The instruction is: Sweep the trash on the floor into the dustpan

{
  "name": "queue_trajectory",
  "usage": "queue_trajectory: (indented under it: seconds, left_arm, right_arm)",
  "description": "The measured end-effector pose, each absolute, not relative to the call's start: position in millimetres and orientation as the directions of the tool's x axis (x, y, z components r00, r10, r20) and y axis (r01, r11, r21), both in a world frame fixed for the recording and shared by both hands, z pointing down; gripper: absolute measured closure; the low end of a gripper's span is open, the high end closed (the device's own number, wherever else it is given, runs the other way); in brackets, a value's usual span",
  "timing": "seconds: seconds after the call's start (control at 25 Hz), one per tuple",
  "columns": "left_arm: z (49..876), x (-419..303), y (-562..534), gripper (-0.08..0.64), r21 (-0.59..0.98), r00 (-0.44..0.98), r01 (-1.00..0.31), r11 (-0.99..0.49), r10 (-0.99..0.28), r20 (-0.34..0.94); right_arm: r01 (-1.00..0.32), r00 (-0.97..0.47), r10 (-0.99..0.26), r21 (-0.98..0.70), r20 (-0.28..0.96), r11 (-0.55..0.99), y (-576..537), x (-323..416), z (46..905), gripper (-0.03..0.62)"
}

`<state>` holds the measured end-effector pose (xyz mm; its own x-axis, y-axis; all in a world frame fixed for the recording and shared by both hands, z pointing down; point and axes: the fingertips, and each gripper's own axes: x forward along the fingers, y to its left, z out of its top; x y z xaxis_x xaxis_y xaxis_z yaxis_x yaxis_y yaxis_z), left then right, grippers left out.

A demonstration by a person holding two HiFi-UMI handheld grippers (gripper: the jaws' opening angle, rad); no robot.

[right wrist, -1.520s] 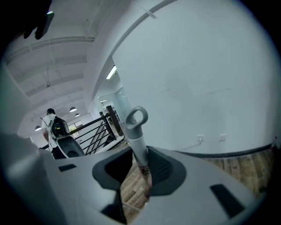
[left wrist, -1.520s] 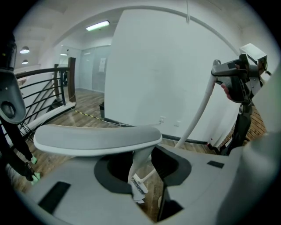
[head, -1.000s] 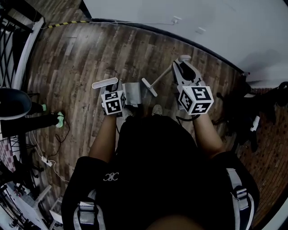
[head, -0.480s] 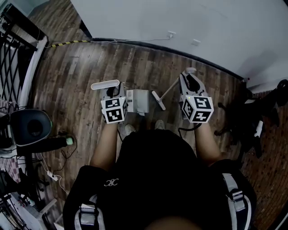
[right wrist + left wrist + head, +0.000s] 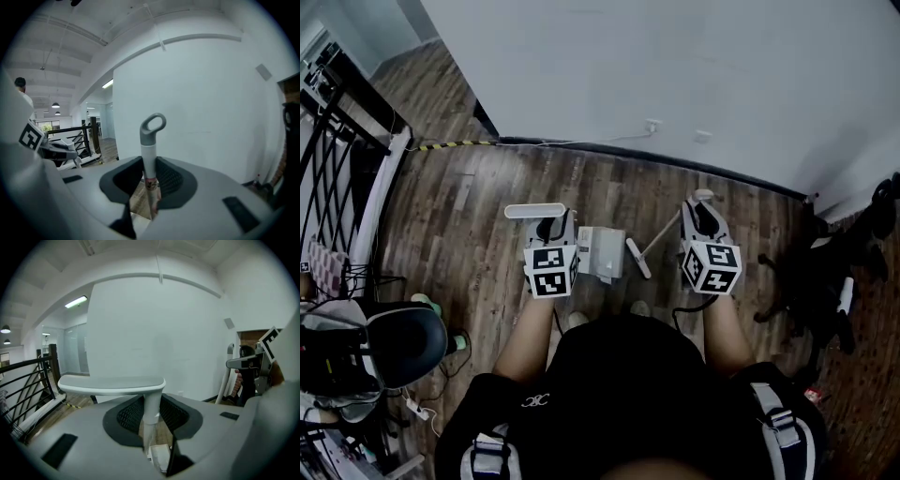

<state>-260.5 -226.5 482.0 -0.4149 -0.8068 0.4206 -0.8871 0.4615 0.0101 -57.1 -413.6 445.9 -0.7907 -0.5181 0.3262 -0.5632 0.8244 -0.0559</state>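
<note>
Fingers of the left gripper are clamped on the pale stem of the dustpan handle, with its flat T-bar grip lying crosswise just above them. Over on the right gripper, the fingers pinch the broom handle, white shaft upright, grey loop at the tip. From the head view, both forearms reach forward from the body, the two grippers level with each other and well apart, marker cubes facing up. And the dustpan, a pale boxy pan, is down by the wooden floor just beside the left gripper, its handle rising steeply toward the camera. Between the grippers lies the broom head, a narrow white bar, its shaft slanting up and right into the right gripper. Ahead stands a white wall.
</note>
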Motion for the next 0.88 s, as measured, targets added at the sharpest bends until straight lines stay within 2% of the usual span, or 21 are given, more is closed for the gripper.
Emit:
queue_trajectory:
  seconds: [0.4, 0.88]
  left_arm:
    - [474.9, -264.3, -244.9, 0.454, 0.018, -0.376, -0.906, 0.423, -0.823, 0.426]
    - [481.6, -255.1, -269.2, 0.454, -0.001, -0.312, -0.936, 0.351, -0.831, 0.461]
  right_arm:
    - [-0.599, -0.777, -0.56, -0.065, 0.287, 0.798, -422.7, -51.6, 440.5, 0.495]
    - [-0.63, -0.753, -0.587, -0.069, 0.297, 0.774, -441.1, -44.6, 442.7, 0.494]
